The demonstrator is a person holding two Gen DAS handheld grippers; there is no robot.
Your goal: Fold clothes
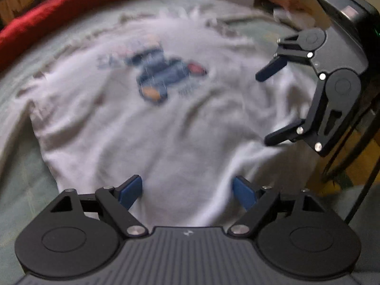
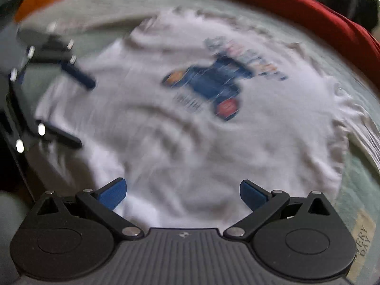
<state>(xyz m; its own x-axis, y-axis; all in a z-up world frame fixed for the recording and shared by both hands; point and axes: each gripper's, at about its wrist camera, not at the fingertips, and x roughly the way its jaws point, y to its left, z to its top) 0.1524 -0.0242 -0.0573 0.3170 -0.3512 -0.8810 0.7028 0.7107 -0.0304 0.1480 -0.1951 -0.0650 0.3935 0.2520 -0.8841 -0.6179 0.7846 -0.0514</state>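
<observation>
My two grippers hang open over a white T-shirt, ready to start folding.

The T-shirt [image 1: 147, 128] lies spread out and face up on the bed [image 1: 21, 166], which has a pale green sheet, and a red blanket [image 1: 59, 7] lies past the shirt's far edge. My left gripper [image 1: 187, 191] is wide open just above the shirt's near edge, holding nothing. My right gripper [image 2: 182, 192] is wide open too, over the near edge, and empty. In the blue picture [image 2: 213, 85] on the shirt's chest I cannot read the words, because everything is blurry. I think the shirt is light, soft and floppy, so it will sag and wrinkle when I lift it. I think the best places to pinch are two corners along one edge, one for each gripper.
</observation>
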